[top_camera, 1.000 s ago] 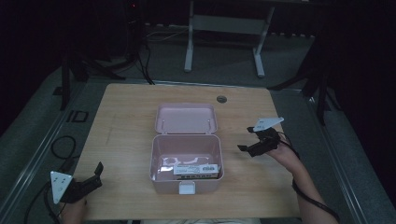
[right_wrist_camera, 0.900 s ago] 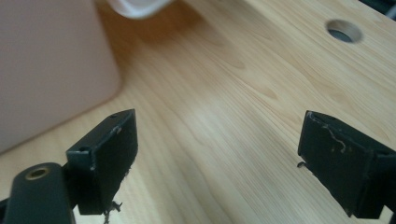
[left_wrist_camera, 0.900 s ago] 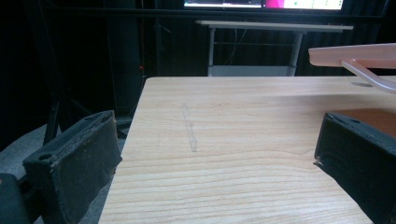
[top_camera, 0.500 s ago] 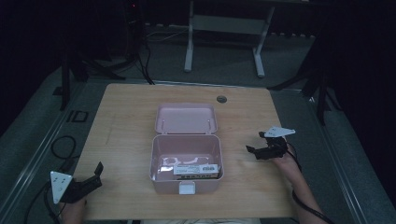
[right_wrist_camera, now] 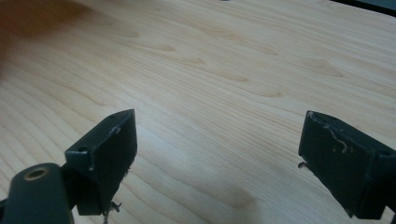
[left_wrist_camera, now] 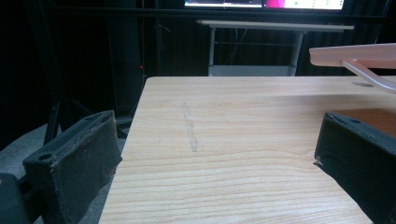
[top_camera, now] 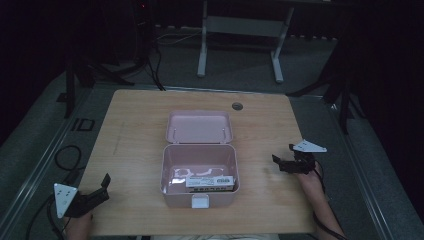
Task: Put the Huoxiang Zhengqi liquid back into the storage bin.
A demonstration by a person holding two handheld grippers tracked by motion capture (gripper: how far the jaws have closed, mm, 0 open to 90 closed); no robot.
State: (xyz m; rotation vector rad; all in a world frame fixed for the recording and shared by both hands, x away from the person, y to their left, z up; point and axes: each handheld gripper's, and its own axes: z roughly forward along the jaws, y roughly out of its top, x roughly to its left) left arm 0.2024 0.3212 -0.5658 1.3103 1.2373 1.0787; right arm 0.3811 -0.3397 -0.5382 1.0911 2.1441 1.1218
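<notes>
The white packet [top_camera: 210, 182] is seen lying inside the open pink plastic box [top_camera: 200, 175]; closing the lid [top_camera: 199, 127] seems left. The left gripper [top_camera: 102, 186] and right gripper [top_camera: 281, 162] are held wide apart, empty.

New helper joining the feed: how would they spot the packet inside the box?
Find the wooden table; at its centre sits an open pink box, lid flipped back. The packet lies flat along the near wall: white and long, with dark print at its right end.
</notes>
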